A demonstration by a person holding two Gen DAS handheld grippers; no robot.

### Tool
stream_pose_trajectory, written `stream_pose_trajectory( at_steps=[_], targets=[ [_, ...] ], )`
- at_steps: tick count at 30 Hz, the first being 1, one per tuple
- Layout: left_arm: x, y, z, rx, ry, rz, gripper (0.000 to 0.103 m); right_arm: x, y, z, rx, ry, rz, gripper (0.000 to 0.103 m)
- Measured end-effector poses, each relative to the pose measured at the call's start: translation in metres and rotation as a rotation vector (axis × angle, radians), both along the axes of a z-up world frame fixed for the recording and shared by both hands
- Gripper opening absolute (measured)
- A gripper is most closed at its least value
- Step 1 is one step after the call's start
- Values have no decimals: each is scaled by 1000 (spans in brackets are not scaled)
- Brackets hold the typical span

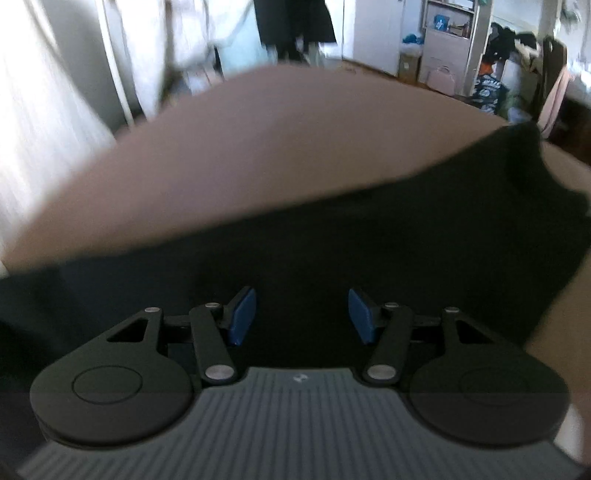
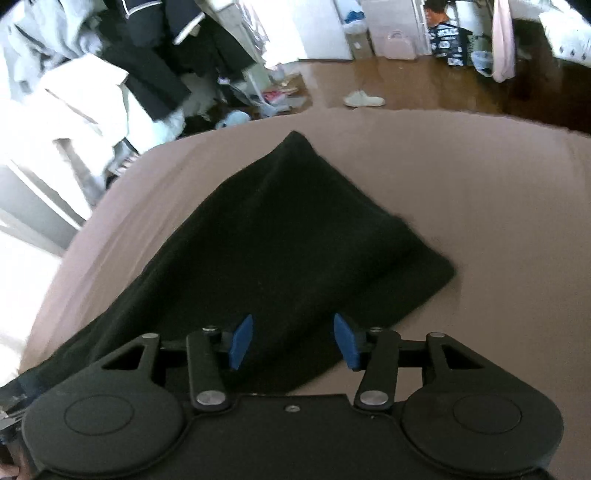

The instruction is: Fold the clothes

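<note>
**Both grippers apart, black garment flat on bed**

Black garment (image 2: pixel 280 240) lies spread on the pinkish-brown bedsheet (image 2: pixel 461 206), one corner pointing toward the far edge. Left gripper (image 1: pixel 302 317): blue pads parted, nothing between them, dark cloth beneath. Right gripper (image 2: pixel 293 341): pads likewise parted and empty, over the garment's near edge. A white slipper (image 2: pixel 364 99) lies on the wooden floor beyond.

Ahead of my tongs I see a brown wooden floor (image 2: pixel 424 85), a white shelf (image 1: pixel 448 33), and bright daylight.

No text, label or number is sharp enough to read.
</note>
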State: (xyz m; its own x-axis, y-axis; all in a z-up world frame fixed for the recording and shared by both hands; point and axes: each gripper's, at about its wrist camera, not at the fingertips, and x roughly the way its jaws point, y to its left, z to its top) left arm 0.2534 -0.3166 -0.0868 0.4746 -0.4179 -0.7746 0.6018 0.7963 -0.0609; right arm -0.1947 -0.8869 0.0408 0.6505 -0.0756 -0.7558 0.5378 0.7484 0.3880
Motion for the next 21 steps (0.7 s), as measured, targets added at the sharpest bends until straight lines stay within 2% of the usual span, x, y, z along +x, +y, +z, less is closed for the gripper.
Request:
stream_pose_trajectory(
  at_steps=[2,5,8,10,11,12,13,15,16,17,19,21],
  targets=[
    [-3,2,-3,-24,34,6,55,4,-3,-23,38,-1,-54,55],
    [-1,-1,-4,-7,32,33,55,13,-6,-45,71,-27,-120,55],
    [1,2,-5,-28,58,53,55,27,-14,-64,18,-36,-193,63],
    [2,1,-9,0,48,53,55,29,-20,-79,-6,-74,-231,62],
    [1,0,-9,25,35,54,55,29,-21,-84,-26,-99,-248,54],
    [2,-1,-8,48,20,55,55,29,-22,-89,-45,-124,-265,6],
    [2,-1,-8,71,4,60,55,27,-20,-84,-80,-149,-284,5],
    [2,4,-5,85,-12,79,55,18,-15,-58,-151,-283,-306,5],
    [3,8,-4,78,-9,90,55,15,-11,-43,-189,-332,-307,4],
    [6,14,-4,50,7,106,55,13,-6,-27,-270,-348,-270,3],
    [14,24,-8,-11,60,134,56,16,-2,-22,-395,-252,-224,3],
    [22,27,-17,2,106,140,56,15,-8,-40,-445,-94,-194,3]
  ],
)
